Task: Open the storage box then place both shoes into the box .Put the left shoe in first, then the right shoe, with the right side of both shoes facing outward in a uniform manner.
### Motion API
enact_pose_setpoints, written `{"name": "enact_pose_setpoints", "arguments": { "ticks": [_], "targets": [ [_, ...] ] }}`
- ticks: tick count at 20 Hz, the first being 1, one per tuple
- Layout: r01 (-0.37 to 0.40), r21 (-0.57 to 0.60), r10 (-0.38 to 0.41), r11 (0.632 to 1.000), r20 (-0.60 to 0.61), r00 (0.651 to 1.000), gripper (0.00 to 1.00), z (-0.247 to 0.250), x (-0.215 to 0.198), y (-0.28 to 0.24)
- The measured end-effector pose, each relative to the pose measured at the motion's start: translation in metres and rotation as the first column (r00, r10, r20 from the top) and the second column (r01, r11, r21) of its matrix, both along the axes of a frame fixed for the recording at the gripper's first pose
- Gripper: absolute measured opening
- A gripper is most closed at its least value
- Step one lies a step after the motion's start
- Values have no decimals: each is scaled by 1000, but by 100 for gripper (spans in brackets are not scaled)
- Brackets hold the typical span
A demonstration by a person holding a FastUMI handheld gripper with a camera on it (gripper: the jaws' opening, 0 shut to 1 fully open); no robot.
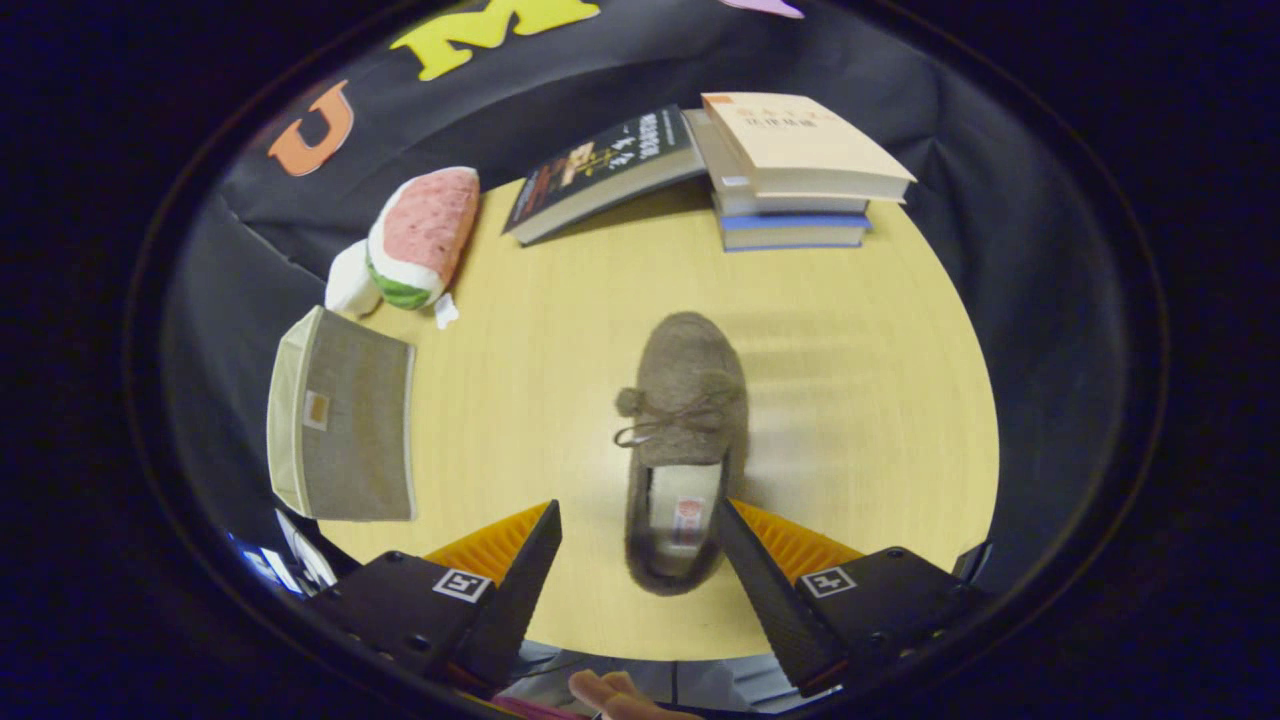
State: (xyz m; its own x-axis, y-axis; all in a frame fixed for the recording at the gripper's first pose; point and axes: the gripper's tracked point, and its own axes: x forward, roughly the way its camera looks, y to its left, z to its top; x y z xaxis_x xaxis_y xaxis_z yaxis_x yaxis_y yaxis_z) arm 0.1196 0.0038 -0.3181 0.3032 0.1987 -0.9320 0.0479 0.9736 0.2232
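A brown fuzzy shoe (685, 400) with a small bow lies flat on the wooden table (860, 420), toe pointing away and heel toward me. My gripper (636, 505) is open above the table, and the heel sits between the fingers. The right finger is close to the heel's side, while the left finger stands well apart from it. A grey-beige fabric storage box (345, 420) rests at the table's left edge, left of the left finger, with its lid down.
A watermelon plush toy (420, 240) lies beyond the box. A dark book (600, 170) leans against a stack of books (795, 170) at the far edge. A person's hand (615, 695) shows below the fingers.
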Motion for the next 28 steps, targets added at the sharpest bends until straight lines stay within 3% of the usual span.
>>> {"name": "enact_pose_setpoints", "arguments": {
  "ticks": [4,8,12,16,18,20,22,28],
  "targets": [
    [34,-57,-36,998,-35,999,96,-28,9,-24],
    [41,-207,-43,977,-4,999,91,-50,30,-58],
    [50,-172,-55,984,-28,998,88,-60,34,-55],
    [27,-100,-33,995,-58,998,40,-66,33,-32],
    [-1,-149,-5,989,-40,999,16,-67,34,-31],
    [-43,-202,39,978,-23,999,17,-68,34,-30],
    [-23,-221,16,975,-34,999,1,-66,29,-30],
    [104,-40,-106,994,-61,992,1,-20,3,0]
  ]
}}
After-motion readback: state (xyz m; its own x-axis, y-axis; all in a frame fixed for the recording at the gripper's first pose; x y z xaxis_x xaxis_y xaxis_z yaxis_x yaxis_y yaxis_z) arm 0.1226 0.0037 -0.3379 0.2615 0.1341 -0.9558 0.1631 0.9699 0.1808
